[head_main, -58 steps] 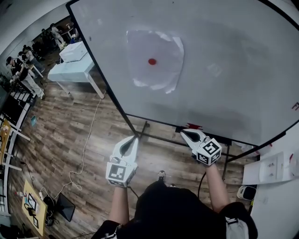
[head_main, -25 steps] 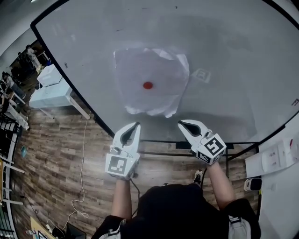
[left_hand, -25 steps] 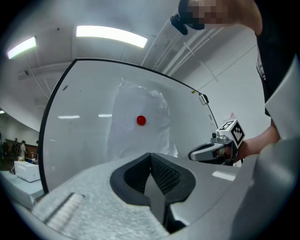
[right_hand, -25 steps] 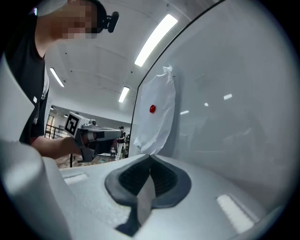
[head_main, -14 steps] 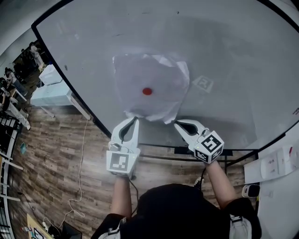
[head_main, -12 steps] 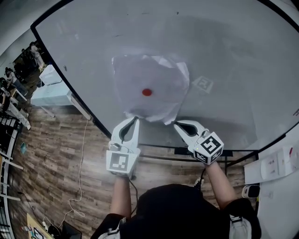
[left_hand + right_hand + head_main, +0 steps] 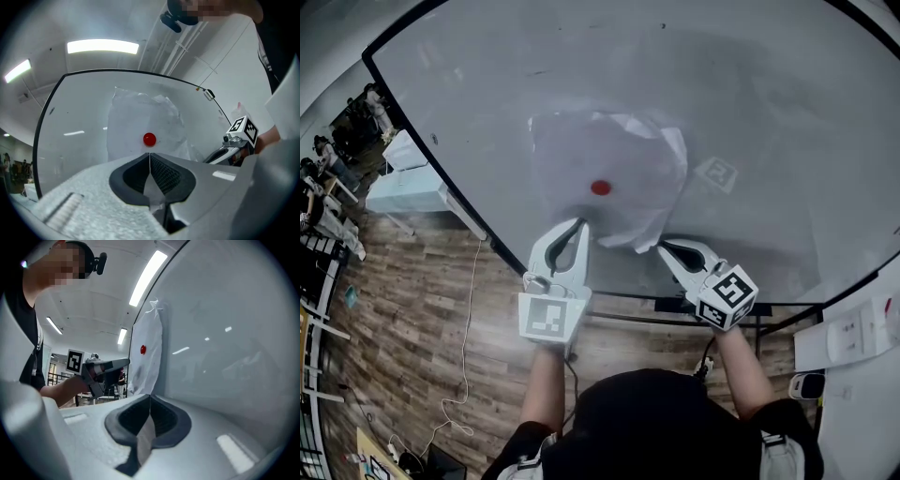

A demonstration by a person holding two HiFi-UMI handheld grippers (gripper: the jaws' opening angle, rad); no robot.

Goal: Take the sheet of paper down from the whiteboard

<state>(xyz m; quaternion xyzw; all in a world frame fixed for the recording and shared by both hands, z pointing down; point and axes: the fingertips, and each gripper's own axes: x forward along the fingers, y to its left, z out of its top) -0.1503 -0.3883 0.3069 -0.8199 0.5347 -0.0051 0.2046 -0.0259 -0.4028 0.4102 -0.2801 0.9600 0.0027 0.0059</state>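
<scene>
Both grippers have their jaws pressed together, and nothing is caught between them. That goes for the left gripper [image 7: 579, 225] [image 7: 149, 154] and the right gripper [image 7: 664, 246] [image 7: 150, 395]. They are held up side by side, with their tips just under the sheet of paper [image 7: 605, 178] [image 7: 145, 126] [image 7: 147, 352]. The left tip is right at the bottom edge of the paper, but I cannot tell if it touches. The right tip is near the bottom right corner. The paper is white, thin and very crinkly. It hangs on the whiteboard [image 7: 769, 122], near the middle. A small red magnet [image 7: 601, 187] [image 7: 149, 139] [image 7: 143, 349] sits in the middle of the paper and pins it to the board. The top right corner is folded and rumpled. The bottom edge is wavy. In the right gripper view the paper is seen from the side, and its lower part puffs out a little from the board. Just to the right of the paper, a small square marker [image 7: 717, 174] is stuck on the board. The board is big and grey-white with a thin black frame. Below it is a brown wooden floor [image 7: 422, 281] with a thin white cable [image 7: 469, 309] lying on it. A pale table [image 7: 403, 192] stands to the left of the board.
</scene>
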